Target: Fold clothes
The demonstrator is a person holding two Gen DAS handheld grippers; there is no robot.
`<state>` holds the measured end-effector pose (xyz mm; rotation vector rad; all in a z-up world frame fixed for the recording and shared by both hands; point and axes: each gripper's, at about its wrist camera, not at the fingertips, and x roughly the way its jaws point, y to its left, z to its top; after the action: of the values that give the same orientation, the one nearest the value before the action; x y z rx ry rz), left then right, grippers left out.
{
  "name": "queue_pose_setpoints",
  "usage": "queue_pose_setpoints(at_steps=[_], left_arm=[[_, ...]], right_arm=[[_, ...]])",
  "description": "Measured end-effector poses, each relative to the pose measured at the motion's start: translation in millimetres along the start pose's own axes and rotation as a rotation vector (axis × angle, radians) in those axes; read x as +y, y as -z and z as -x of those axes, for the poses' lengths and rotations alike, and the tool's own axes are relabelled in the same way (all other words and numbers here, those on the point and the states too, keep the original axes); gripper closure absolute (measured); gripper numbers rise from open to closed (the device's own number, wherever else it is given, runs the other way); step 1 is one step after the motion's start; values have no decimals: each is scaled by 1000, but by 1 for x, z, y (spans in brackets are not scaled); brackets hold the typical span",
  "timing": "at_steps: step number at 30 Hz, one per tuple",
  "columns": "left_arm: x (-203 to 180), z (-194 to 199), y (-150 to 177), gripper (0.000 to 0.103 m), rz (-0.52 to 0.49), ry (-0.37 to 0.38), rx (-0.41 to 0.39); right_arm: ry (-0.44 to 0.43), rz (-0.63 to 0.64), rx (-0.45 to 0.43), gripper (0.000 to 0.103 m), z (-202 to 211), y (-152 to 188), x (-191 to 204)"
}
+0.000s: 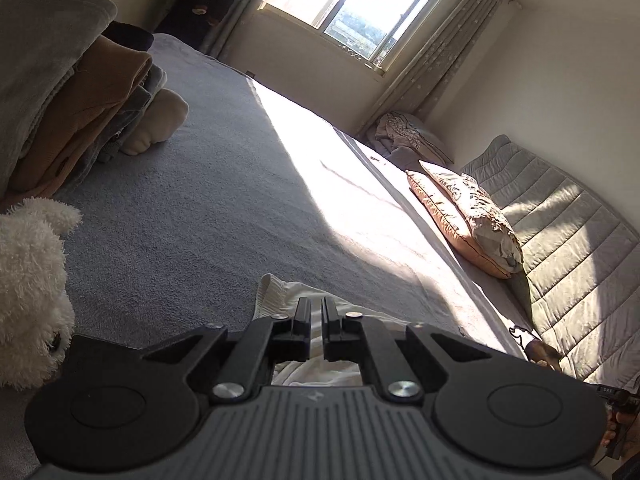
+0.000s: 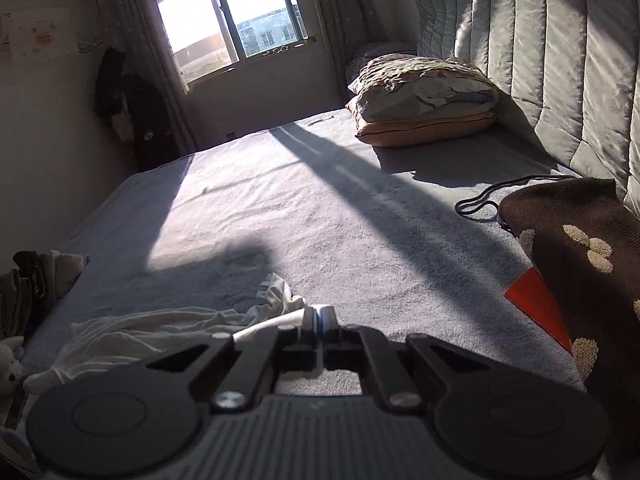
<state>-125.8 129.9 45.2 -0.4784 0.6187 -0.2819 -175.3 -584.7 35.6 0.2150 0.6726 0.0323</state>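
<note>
Your left gripper [image 1: 316, 312] and right gripper [image 2: 319, 317] each clench an edge of the white garment [image 2: 160, 326], stretching it over the grey bed cover [image 2: 320, 208] for folding

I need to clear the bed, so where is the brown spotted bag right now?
In the right wrist view the brown spotted bag lies on the bed at the right edge, below the quilted headboard, over something red.

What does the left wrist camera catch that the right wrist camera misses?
Only the left wrist view shows the pile of folded clothes and a fluffy white plush toy up close. Only the right shows the brown bag with a red card. Both show the white garment, grey bedspread, stacked pillows and window.
</note>
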Motion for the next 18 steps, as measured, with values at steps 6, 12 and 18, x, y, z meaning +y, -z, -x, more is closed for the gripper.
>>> queue_pose_setpoints(at_steps=[6,12,18], left_arm=[[-17,-62,3,79,-25,41,101],[-25,-138,-11,63,-109,-54,139],[13,-188,-33,42,-38,-173,141]], right_arm=[[87,47,138,93,-41,45,-15],[125,94,128,72,-54,35,-11],[106,159,172,61,-100,7,18]])
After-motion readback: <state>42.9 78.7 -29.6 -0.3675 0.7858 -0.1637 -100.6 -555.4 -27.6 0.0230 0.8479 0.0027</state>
